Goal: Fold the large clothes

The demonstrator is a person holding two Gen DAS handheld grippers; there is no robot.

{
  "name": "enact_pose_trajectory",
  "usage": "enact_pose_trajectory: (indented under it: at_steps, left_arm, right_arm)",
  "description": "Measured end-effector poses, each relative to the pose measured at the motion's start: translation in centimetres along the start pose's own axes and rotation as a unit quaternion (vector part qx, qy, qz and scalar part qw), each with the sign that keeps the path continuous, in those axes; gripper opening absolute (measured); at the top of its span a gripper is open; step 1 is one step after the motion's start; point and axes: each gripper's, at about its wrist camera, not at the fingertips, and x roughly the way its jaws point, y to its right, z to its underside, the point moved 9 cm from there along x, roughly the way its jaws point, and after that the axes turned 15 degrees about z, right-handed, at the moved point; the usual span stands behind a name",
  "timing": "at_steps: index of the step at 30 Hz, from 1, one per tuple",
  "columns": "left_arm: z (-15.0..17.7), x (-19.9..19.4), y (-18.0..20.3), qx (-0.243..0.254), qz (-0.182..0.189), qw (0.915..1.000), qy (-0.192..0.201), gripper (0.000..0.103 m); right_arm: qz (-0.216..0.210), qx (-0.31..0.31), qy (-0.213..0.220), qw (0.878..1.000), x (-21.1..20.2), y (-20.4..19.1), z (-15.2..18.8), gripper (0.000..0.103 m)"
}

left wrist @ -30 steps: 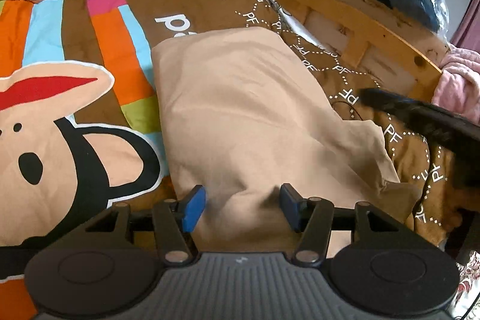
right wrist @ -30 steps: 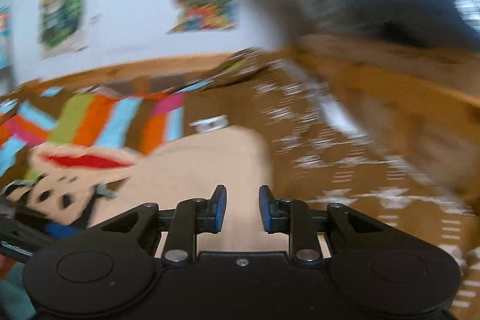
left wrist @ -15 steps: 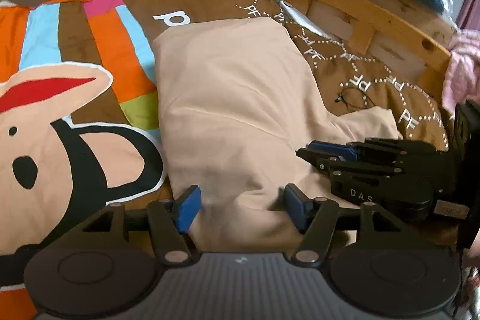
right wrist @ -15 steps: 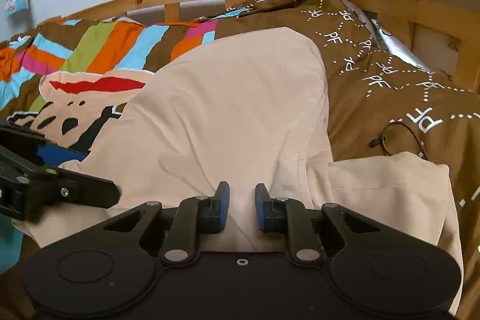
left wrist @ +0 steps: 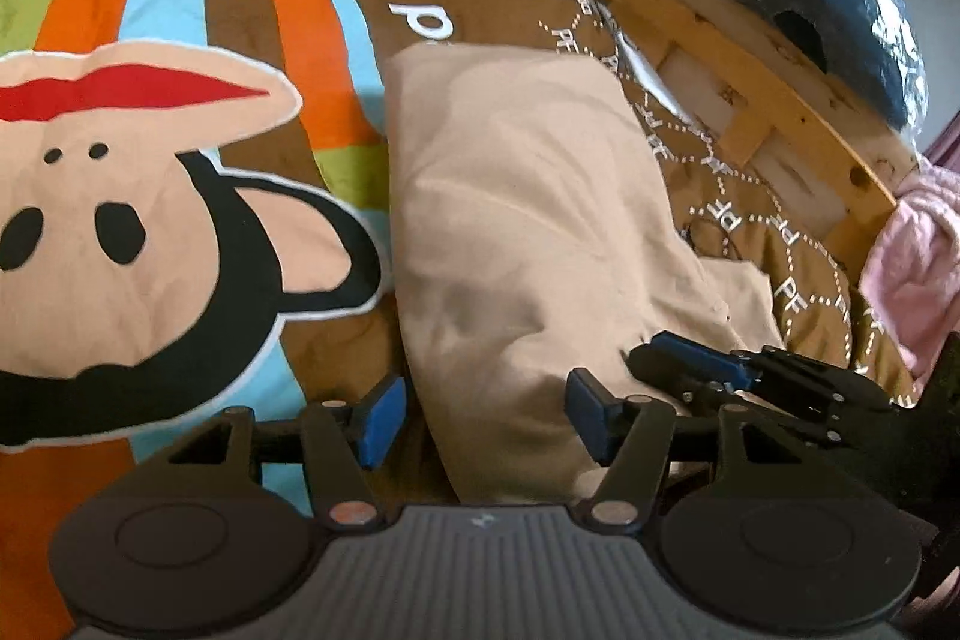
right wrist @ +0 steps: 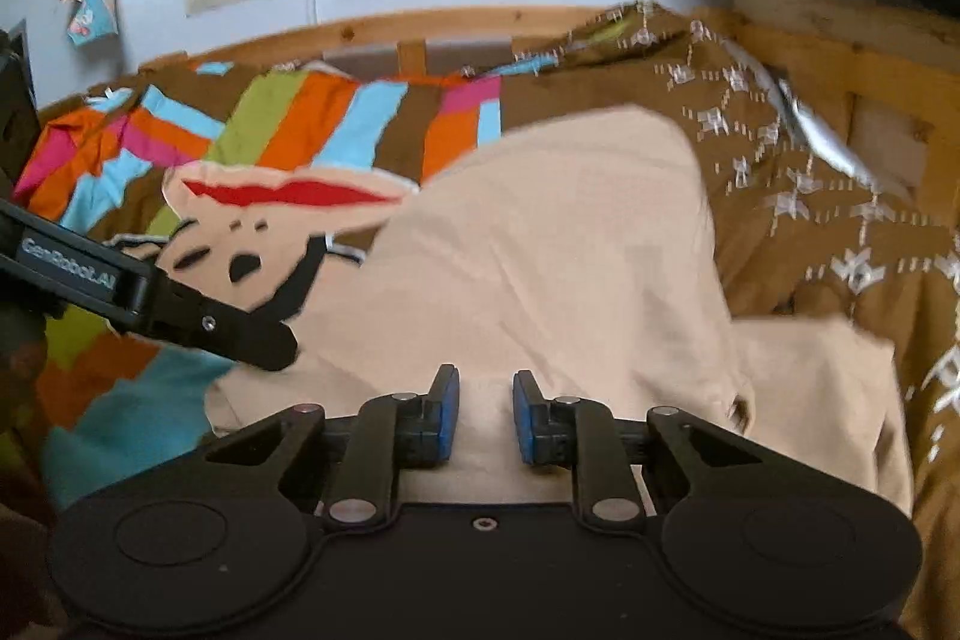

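Beige garment [left wrist: 528, 232], soft matte cloth, folded into a long slab with rumpled near end, lies centre frame on a brown cartoon-print bedspread [left wrist: 150, 232]. Left gripper [left wrist: 480, 415]: fingers wide, straddling the near hem, nothing held. Right gripper [right wrist: 485, 415]: narrow gap, empty, over the lower edge. Wooden bed rail [left wrist: 750, 58] bounds upper right; open quilt lies left.
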Motion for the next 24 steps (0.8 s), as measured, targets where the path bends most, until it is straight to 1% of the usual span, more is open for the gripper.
enact_pose_trajectory:
  at_steps: [2, 5, 7, 10, 12, 15, 17, 19, 21, 22, 24]
  left_arm:
    - [0.3, 0.4, 0.0, 0.011, -0.003, 0.9999, -0.004, 0.065]
    - [0.6, 1.0, -0.2, 0.022, -0.007, 0.9997, -0.009, 0.067]
    - [0.8, 1.2, -0.5, 0.015, -0.009, 0.9998, -0.009, 0.069]
    - [0.6, 0.9, -0.5, 0.004, -0.005, 1.0000, -0.005, 0.069]
    - [0.4, 0.4, -0.3, 0.001, 0.001, 1.0000, 0.008, 0.069]
    - [0.1, 0.2, -0.3, -0.003, 0.010, 0.9998, 0.017, 0.069]
    - [0.1, 0.5, -0.6, -0.020, 0.019, 0.9995, 0.018, 0.069]
    - [0.2, 0.8, -0.9, -0.033, 0.021, 0.9991, 0.015, 0.071]
    - [0.2, 0.9, -1.2, -0.038, 0.018, 0.9991, 0.011, 0.074]
    - [0.3, 1.0, -1.2, -0.037, 0.017, 0.9991, 0.011, 0.075]
    - [0.4, 1.0, -1.4, -0.037, 0.016, 0.9991, 0.010, 0.075]
  right_arm:
    - [-0.005, 0.013, 0.001, 1.000, 0.5, 0.3, 0.7, 0.024]
    - [0.003, -0.001, 0.019, 1.000, 0.9, 0.2, 1.5, 0.024]
    - [0.016, -0.011, 0.025, 1.000, 1.0, -0.1, 1.7, 0.024]
    - [0.014, -0.001, 0.019, 1.000, 1.1, 0.2, 1.4, 0.024]
    - [0.018, -0.007, 0.020, 1.000, 0.5, 0.5, 0.2, 0.025]
    - [0.021, -0.036, 0.081, 0.996, -0.9, 0.9, -3.6, 0.025]
    - [0.029, -0.042, 0.096, 0.994, 0.1, 1.7, -6.7, 0.025]
    - [0.036, -0.031, 0.098, 0.994, 2.5, 2.7, -9.5, 0.025]
    - [0.037, -0.017, 0.093, 0.995, 5.8, 3.8, -11.5, 0.025]
    - [0.039, -0.015, 0.084, 0.996, 7.9, 4.1, -12.2, 0.025]
    - [0.043, -0.018, 0.063, 0.997, 11.0, 4.2, -12.4, 0.025]
